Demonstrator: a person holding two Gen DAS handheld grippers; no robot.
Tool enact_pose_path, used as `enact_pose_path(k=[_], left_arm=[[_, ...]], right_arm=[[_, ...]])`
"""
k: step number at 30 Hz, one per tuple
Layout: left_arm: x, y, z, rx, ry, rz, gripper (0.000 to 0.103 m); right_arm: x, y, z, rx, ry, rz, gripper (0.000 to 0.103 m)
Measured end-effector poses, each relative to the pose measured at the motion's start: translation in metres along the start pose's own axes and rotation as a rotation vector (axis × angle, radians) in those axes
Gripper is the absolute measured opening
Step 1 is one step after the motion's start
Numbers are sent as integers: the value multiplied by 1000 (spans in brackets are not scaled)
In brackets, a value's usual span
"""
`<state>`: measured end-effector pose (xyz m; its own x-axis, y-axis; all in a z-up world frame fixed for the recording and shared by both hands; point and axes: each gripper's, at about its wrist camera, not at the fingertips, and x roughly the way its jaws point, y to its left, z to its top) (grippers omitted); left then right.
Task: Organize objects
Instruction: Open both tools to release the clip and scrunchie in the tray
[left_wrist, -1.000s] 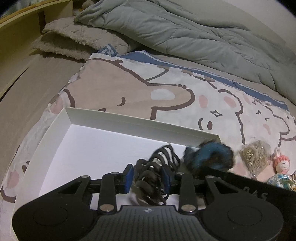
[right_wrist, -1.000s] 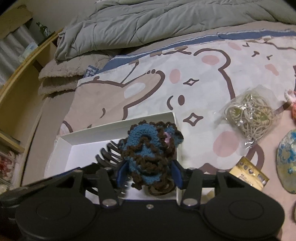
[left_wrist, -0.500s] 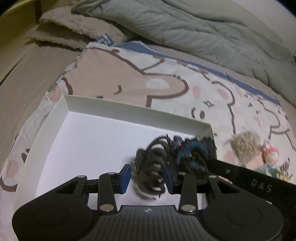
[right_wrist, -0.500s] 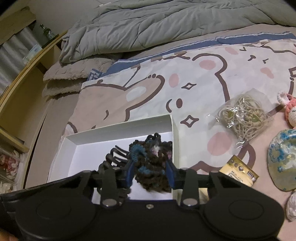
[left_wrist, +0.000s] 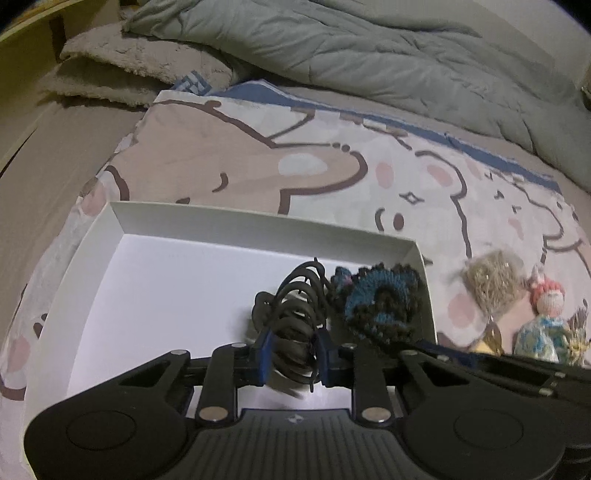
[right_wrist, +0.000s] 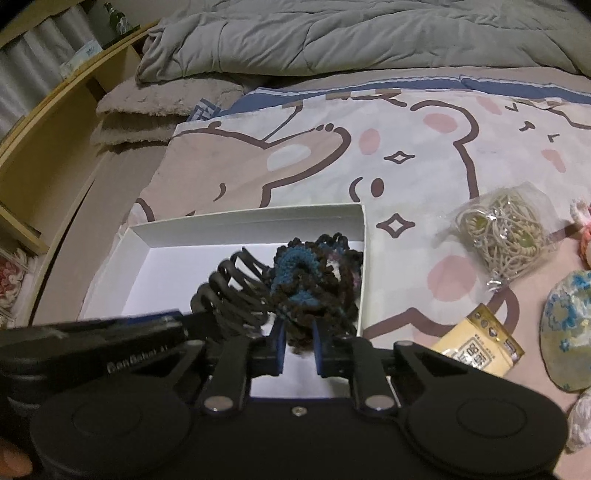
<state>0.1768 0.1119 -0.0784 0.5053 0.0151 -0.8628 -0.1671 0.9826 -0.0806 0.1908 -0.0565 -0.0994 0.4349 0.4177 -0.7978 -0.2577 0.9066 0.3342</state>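
Two grippers clamped: left gripper (left_wrist: 293, 356) on black claw clip (left_wrist: 291, 317), right gripper (right_wrist: 298, 349) on crocheted scrunchie (right_wrist: 314, 280); releasing together at the white box's (left_wrist: 122, 229) 4 o'clock corner may tangle yarn in teeth.

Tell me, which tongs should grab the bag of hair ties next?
Probably the right tongs: the bag of hair ties lies on their side, outside the box. They must first drop the scrunchie.
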Motion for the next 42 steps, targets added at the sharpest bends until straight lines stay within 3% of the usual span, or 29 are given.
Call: enact_pose_path(k=[10,17,22,26,32,36,42], left_arm=[[6,10,12,-40,-95,0,26],[7,11,6,-29,3,-75,26],[-1,12,-1,-21,28,-76,27],[1,13,-8,-36,96,-76,27],[10,12,-9,-89,111,-106,27],[24,5,-8,-92,139,-77,27],[28,2,-1,-62,91,-9,26]], right_arm=[[20,-1,8,5,12,-18,13],[25,-4,8,10,14,-26,13],[20,-6,5,29,12,-15,13],[15,-6,2,27,11,-7,13],[5,-7,0,10,-4,-7,13],[3,-9,-2,5,-4,-12,13],[5,-12,-1,7,0,-11,13]])
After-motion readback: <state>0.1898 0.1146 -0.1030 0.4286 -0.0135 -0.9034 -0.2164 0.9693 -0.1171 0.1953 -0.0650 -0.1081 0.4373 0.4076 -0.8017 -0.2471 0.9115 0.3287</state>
